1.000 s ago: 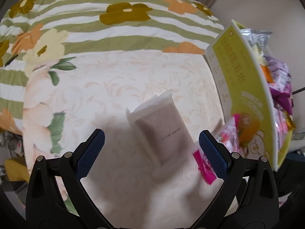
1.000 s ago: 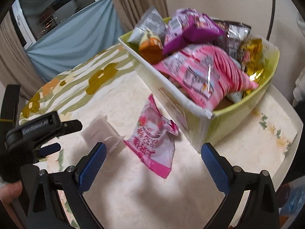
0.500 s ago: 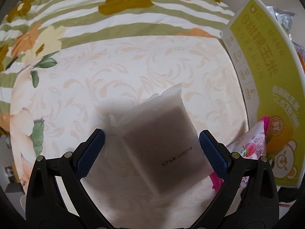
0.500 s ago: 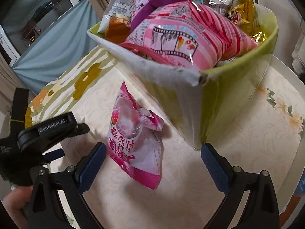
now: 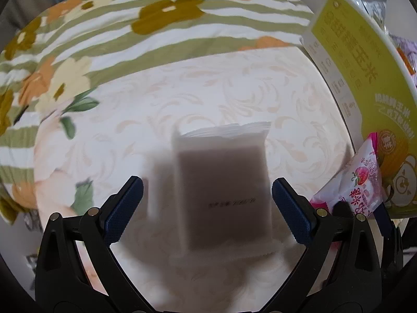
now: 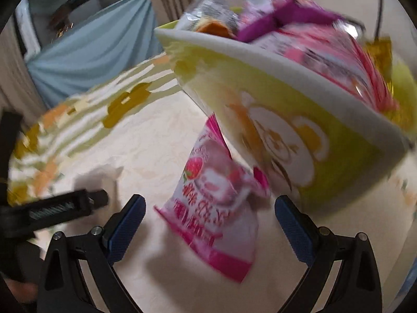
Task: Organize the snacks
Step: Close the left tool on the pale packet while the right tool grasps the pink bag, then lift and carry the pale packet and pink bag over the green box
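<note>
Step in hand: approach to pick-up. Two loose snack packets lie on the table [image 5: 234, 83] outside the box; neither is gripped, so both apparently await loading.
Box [image 6: 338, 156]: yellow-green carton, already heaped with packets; stands on the table at the right of both views.
Pink packet [image 6: 216, 203]: strawberry print, lying on the table just beside the box wall, possibly touching it; the blur prevents a firm reading.
White packet [image 5: 224, 182]: pale wrapper with dark contents, lying flat on the table, left of the pink packet and apart from the box.
Left gripper [image 5: 207, 208]: jaws spread wide, one on each side of the white packet; held low and pointed forward and down at it. Contact cannot be confirmed.
Right gripper [image 6: 209, 224]: jaws spread wide, straddling the pink packet's lower half; nothing held. Angled down toward the table.
Next move, as judged: lower each gripper until the packet sits between the pads, close, then lift clear of the box rim.
</note>
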Demonstrator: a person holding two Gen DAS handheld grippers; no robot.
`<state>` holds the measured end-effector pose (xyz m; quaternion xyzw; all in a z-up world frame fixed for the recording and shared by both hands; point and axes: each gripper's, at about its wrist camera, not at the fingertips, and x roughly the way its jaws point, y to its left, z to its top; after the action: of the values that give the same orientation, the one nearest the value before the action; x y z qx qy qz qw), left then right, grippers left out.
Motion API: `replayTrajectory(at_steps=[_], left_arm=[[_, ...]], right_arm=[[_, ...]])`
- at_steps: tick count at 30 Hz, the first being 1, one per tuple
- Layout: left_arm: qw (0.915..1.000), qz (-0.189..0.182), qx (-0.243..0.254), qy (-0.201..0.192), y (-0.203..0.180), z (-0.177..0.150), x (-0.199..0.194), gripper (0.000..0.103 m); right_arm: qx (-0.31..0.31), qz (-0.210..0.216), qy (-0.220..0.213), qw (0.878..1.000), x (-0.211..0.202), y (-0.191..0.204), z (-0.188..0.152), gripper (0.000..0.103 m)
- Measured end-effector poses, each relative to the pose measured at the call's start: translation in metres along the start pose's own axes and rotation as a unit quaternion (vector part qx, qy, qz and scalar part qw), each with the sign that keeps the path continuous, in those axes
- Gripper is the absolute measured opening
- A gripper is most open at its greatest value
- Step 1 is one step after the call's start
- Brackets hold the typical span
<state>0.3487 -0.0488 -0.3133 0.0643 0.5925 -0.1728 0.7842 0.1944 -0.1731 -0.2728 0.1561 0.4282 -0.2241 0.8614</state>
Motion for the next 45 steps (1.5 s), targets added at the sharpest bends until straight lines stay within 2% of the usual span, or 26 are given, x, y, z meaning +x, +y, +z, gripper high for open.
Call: replayTrajectory(at_steps=[2,3,4,6,9,16,19,21,24,28,33,36,38,45], left_arm=[[0.9998,-0.01,0.013,0.005,-0.006,0.001,0.005,0.097],[0.9998,-0.01,0.018,0.007,-0.008,0.0,0.007,0.091],[0.9997,-0.002,0.025,0.007,-0.011,-0.001,0.008,0.09],[0.9993,0.014,0.034,0.001,-0.01,0.0,0.007,0.076],[0.9996,0.007,0.029,-0.002,-0.002,0.001,0.003,0.066],[0.9991,0.016,0.039,-0.003,0.01,-0.008,-0.002,0.062],[0.9992,0.015,0.038,-0.001,0.014,-0.016,-0.005,0.061],[0.9993,0.014,0.034,-0.001,0.018,-0.02,-0.007,0.061],[0.9994,0.012,0.033,-0.002,0.02,-0.022,-0.008,0.061],[0.9994,0.014,0.033,-0.003,0.02,-0.023,-0.009,0.061],[0.9996,0.008,0.025,-0.007,0.024,-0.025,-0.011,0.06],[0.9998,0.001,0.018,-0.009,0.027,-0.027,-0.013,0.059],[0.9999,-0.006,0.01,-0.01,0.029,-0.029,-0.017,0.059],[0.9987,-0.028,-0.002,-0.042,0.028,-0.032,-0.054,0.059]], right_arm=[[-0.003,0.003,0.006,1.0,0.005,0.002,-0.001,0.099],[0.002,0.006,0.008,1.0,0.008,0.002,0.0,0.099],[0.006,0.01,0.01,1.0,0.01,0.001,0.001,0.099],[0.002,0.01,0.012,1.0,0.013,0.0,0.002,0.099],[-0.007,0.006,0.02,1.0,0.022,0.005,0.008,0.099],[-0.019,0.017,0.031,0.999,0.03,0.012,0.008,0.098],[-0.055,0.026,0.033,0.998,0.032,0.025,0.007,0.091],[-0.058,0.026,0.028,0.998,0.034,0.027,0.011,0.085],[-0.05,0.035,0.031,0.998,0.041,0.028,0.017,0.084],[-0.062,0.027,0.028,0.997,0.05,0.034,0.021,0.082],[-0.067,0.021,0.027,0.997,0.054,0.034,0.027,0.064],[-0.087,0.023,0.023,0.996,0.053,0.035,0.029,0.05],[-0.099,0.028,0.02,0.995,0.049,0.037,0.03,0.045],[-0.106,0.074,-0.006,0.992,0.012,0.042,0.036,0.042]])
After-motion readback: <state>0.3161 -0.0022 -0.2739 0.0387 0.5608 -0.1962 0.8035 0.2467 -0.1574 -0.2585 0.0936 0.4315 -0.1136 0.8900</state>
